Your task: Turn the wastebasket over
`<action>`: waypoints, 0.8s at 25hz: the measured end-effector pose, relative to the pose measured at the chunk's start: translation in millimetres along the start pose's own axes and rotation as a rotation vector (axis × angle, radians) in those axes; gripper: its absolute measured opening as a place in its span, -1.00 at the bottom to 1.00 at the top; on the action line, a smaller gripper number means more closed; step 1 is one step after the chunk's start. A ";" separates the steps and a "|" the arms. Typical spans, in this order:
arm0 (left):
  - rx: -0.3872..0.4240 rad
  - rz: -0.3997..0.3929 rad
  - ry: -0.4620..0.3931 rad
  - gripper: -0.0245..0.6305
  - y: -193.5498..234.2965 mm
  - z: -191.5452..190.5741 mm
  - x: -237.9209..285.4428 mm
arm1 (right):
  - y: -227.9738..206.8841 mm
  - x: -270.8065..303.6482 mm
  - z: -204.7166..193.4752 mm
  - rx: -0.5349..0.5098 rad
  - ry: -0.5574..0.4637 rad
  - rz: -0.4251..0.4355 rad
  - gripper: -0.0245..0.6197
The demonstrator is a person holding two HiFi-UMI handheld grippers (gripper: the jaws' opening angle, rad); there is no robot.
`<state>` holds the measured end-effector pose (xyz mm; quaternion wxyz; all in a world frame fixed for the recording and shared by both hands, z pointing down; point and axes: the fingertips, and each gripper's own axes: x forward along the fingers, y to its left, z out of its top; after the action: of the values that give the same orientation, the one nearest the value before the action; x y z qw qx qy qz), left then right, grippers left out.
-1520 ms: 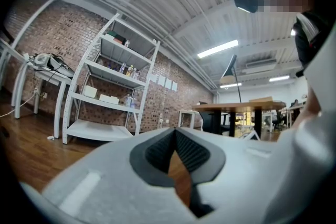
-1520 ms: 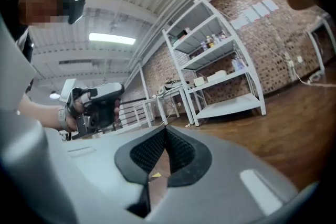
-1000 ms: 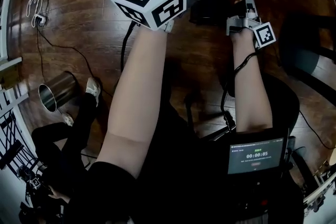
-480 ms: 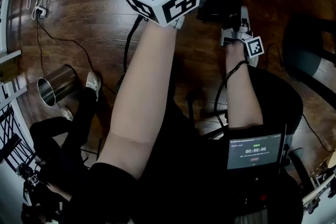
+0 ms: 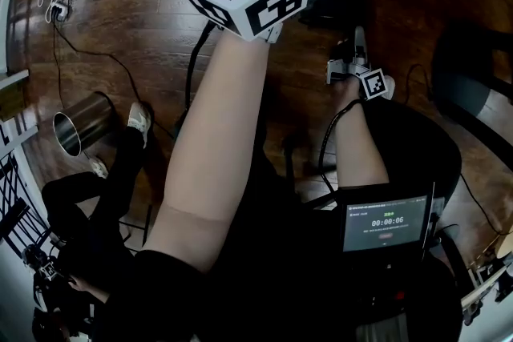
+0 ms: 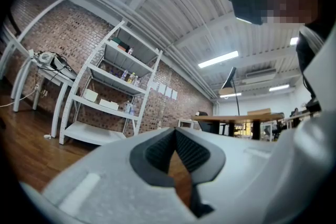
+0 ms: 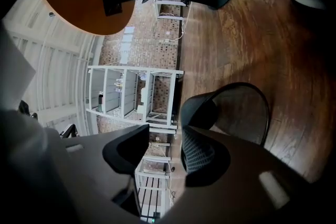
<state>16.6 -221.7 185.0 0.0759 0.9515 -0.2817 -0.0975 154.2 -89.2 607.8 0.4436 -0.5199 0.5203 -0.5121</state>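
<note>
The black wire-mesh wastebasket (image 7: 239, 113) sits on the dark wooden plank floor (image 7: 273, 34) close in front of the right gripper (image 7: 164, 136). Its round rim shows just past one jaw, and I cannot tell which way up it is. That gripper's jaws are opening, with nothing between them. The left gripper (image 6: 176, 131), held higher on the left, has its jaw tips together on nothing. A shiny cylindrical metal bin (image 5: 80, 130) is at far left.
</note>
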 end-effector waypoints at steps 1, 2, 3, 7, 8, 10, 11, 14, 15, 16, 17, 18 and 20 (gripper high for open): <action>-0.001 0.004 0.004 -0.92 0.2 0.0 -0.4 | -5.6 -1.3 -2.0 0.000 0.005 -0.013 -0.29; -0.003 0.005 0.007 -0.92 0.3 -0.8 -0.7 | -11.6 -2.0 -3.9 0.000 0.009 -0.027 -0.29; -0.006 0.001 0.008 -0.92 -0.1 -2.4 -0.3 | -17.6 -1.6 -5.6 -0.002 0.014 -0.041 -0.26; -0.015 -0.017 0.002 -0.92 -5.6 -0.8 3.1 | -30.2 7.4 -5.7 -0.013 0.024 -0.077 -0.20; -0.014 -0.018 0.002 -0.92 -7.5 1.4 3.8 | -29.6 10.8 -4.3 -0.015 0.022 -0.080 -0.20; -0.011 -0.020 0.004 -0.92 -9.7 3.3 4.3 | -28.6 18.2 -3.2 -0.019 0.022 -0.080 -0.19; -0.013 -0.018 0.004 -0.92 -9.3 2.9 4.1 | -29.5 22.4 -3.5 -0.022 0.025 -0.079 -0.19; -0.028 -0.005 -0.007 -0.92 -5.8 2.2 3.0 | -33.8 35.1 -4.6 -0.022 0.033 -0.082 -0.19; -0.033 -0.001 -0.011 -0.92 -5.3 2.8 2.9 | -34.3 39.1 -4.5 -0.021 0.032 -0.081 -0.19; -0.036 0.001 -0.013 -0.92 -5.4 3.3 3.1 | -34.3 43.2 -4.1 -0.021 0.031 -0.078 -0.19; -0.037 0.000 -0.015 -0.92 -5.6 3.5 3.3 | -34.4 47.5 -3.8 -0.022 0.030 -0.074 -0.19; -0.037 0.000 -0.015 -0.92 -5.7 3.4 3.4 | -34.7 51.8 -3.6 -0.024 0.029 -0.071 -0.19; -0.036 0.000 -0.015 -0.92 -5.2 2.8 3.1 | -36.2 60.4 -4.4 -0.028 0.031 -0.074 -0.21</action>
<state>21.2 -219.3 180.8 0.0911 0.9493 -0.2803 -0.1097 149.1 -146.6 648.4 0.4090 -0.5369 0.5146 -0.5289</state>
